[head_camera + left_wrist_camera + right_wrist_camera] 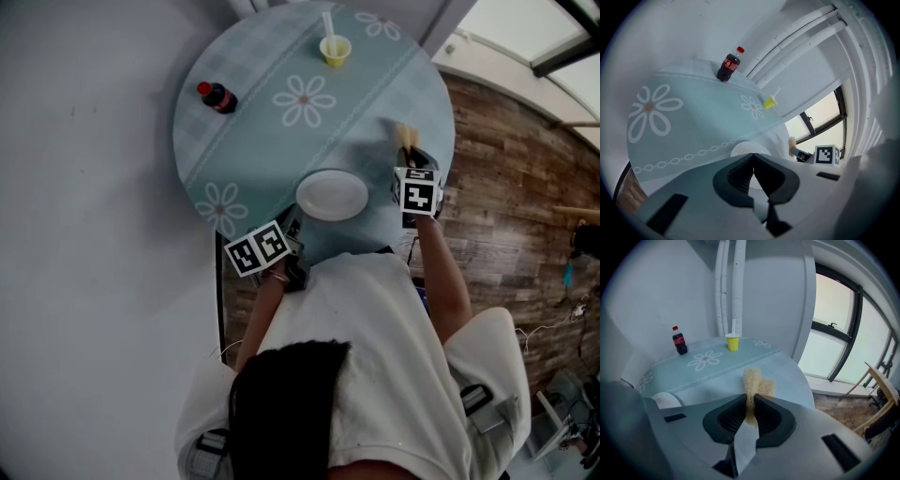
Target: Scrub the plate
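Right, the white plate (332, 195) lies flat on the round table near its near edge, with nothing on it that I can see, and it sits between my two grippers. The left gripper (292, 228) hovers just beside the plate's near-left rim; in the left gripper view its jaws are pressed together with nothing between them, and the plate shows just past their tips. The right gripper (750, 406) is off to the plate's right, apart from it, and its jaws are clamped on a tan, coarse scrubbing sponge (752, 385) – the sponge sticks out beyond the tips over the cloth, though I cannot tell whether it touches the cloth.

Further out, the pale blue tablecloth (272, 141) with white daisies covers the table. A dark cola bottle (217, 97) with a red cap stands upright near the far-left edge, and a yellow cup (335, 49) with a straw stands at the far side – both well apart from the plate. Wooden flooring (506, 187) shows to the right.
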A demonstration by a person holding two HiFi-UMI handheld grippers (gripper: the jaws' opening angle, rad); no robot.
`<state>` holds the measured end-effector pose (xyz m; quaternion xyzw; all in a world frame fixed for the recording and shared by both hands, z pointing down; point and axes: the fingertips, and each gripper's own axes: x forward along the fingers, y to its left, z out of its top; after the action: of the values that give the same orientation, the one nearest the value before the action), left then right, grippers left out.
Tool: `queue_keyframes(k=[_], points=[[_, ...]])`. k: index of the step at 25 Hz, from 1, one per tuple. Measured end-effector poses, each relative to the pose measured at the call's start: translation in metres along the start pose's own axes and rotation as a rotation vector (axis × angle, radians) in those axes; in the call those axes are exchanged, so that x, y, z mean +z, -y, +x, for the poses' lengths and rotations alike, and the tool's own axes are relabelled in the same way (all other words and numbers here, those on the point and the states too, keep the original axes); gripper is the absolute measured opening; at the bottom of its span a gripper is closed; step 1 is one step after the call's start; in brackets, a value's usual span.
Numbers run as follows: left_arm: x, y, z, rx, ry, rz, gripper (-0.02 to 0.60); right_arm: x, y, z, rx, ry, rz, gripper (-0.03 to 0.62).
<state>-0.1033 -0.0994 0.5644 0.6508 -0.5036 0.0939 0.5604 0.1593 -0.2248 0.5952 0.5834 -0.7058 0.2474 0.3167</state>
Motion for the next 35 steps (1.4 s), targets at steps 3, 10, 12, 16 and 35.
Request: queue_keyframes(k=[3, 10, 12, 16, 35], points=[[0.000, 0.002, 0.000, -0.010, 0.000, 0.008, 0.009, 0.007, -0.006, -0.009, 0.006, 0.021, -0.022, 0.063], [-0.001, 0.003, -0.003, -0.029, 0.001, 0.019, 0.009, 0.013, -0.011, -0.030, 0.006, 0.056, -0.017, 0.063], [-0.001, 0.002, -0.003, -0.036, 0.003, 0.019, 0.009, 0.011, -0.013, -0.037, 0.009, 0.054, -0.021, 0.063], [0.001, 0.003, -0.006, -0.046, 0.006, 0.025, 0.009, 0.012, -0.021, -0.055, 0.016, 0.070, -0.022, 0.063], [-0.013, -0.010, -0.006, -0.097, -0.060, -0.036, 0.009, 0.010, -0.055, -0.089, 0.050, 0.113, -0.064, 0.063]])
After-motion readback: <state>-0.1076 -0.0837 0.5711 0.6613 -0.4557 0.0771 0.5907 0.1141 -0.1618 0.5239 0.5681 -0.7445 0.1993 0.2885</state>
